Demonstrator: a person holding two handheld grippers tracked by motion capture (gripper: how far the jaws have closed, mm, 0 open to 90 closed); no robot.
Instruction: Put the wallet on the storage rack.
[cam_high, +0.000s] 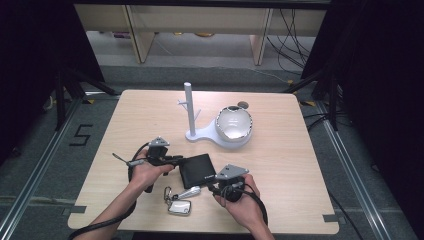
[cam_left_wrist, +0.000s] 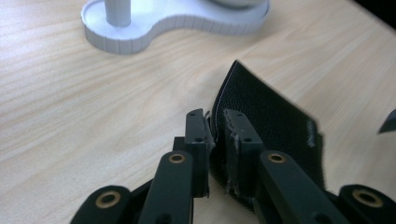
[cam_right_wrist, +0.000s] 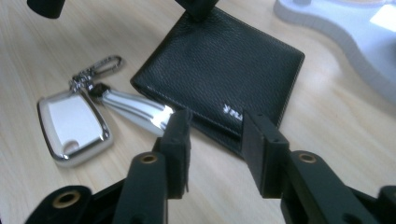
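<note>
The light wooden counter (cam_high: 280, 165) stands on grey floor (cam_high: 45, 165) between dark curtains. The left hand-held gripper (cam_left_wrist: 218, 135) pinches the black wallet (cam_high: 197, 170) lying near the front edge; the right hand-held gripper (cam_right_wrist: 215, 140) stands half open beside its corner, holding nothing.

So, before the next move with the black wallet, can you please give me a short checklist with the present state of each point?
1. Left gripper shut on the wallet edge: ok, the pads pinch the leather.
2. Right gripper free of the wallet: ok, jaws open, near its corner, pads not pressing.
3. Wallet still folded: ok, in the right gripper view.
4. Key fob apart from the wallet: cannot tell, its metal tag lies at the wallet's front edge.
5. White stand away from both hands: ok.
6. Grip deep enough to lift: cannot tell.
</note>
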